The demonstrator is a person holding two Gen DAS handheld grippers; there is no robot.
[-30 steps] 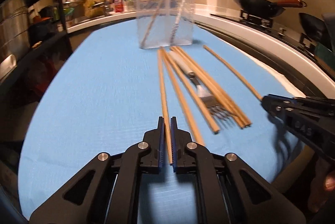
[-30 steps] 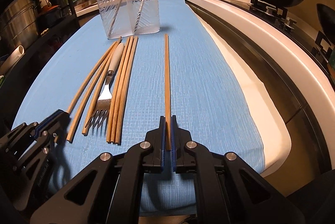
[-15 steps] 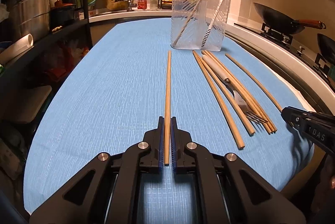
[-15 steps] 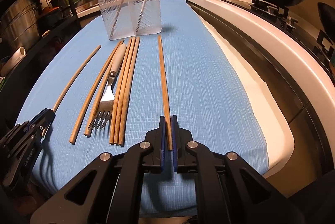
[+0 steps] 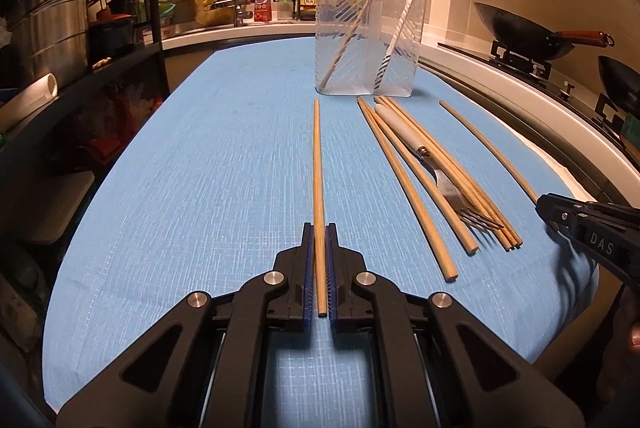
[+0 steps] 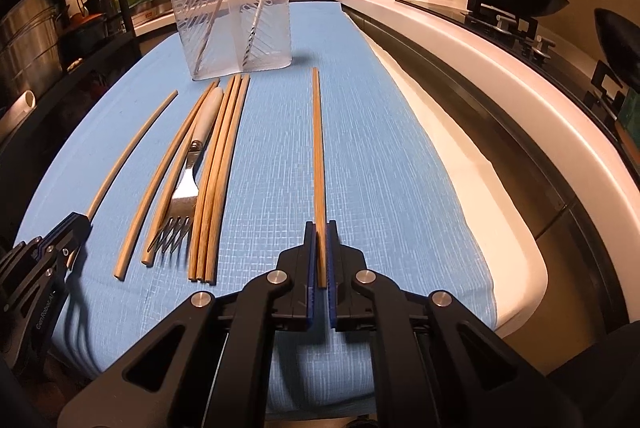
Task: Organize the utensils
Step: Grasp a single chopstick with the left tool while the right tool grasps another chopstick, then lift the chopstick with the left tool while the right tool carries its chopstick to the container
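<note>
Chopstick [image 5: 318,180] pinched in left gripper [image 5: 319,228], jaws pressed on it, running ahead toward bin [image 5: 368,40]; fork [image 5: 452,180] and loose sticks right of jaws. Right gripper [image 6: 319,226] clamps another chopstick [image 6: 317,148]; fork [image 6: 188,184] lies left of jaws.
</note>
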